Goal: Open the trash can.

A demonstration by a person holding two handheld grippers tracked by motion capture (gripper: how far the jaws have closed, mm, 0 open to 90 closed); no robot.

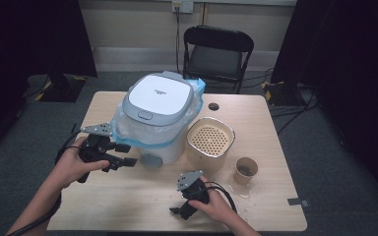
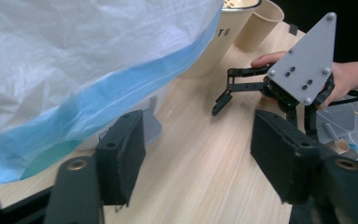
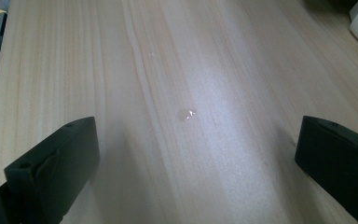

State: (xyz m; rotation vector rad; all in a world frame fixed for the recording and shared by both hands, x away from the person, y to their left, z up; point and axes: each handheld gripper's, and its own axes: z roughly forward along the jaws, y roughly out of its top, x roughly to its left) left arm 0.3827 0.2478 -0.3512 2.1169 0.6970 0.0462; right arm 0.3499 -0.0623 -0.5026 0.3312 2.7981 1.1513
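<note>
A white bin with a grey lid (image 1: 160, 96) stands mid-table, with a white and blue plastic bag (image 1: 128, 130) bunched around its body. My left gripper (image 1: 127, 155) hovers at the bag's lower left edge and points right. In the left gripper view its jaws (image 2: 198, 140) stand open on bare wood, with the bag (image 2: 74, 60) just to their left. My right gripper (image 1: 179, 212) rests near the table's front edge and points down-left. Its jaws (image 3: 196, 135) are spread wide over bare tabletop, with nothing between them.
A beige pot with a perforated top (image 1: 209, 140) stands right of the bin, with a paper cup (image 1: 246, 169) further right. A small grey tab (image 1: 151, 160) lies at the bin's base. A droplet (image 3: 186, 114) sits on the wooden table (image 1: 128, 196). A black chair (image 1: 216, 54) stands behind the table.
</note>
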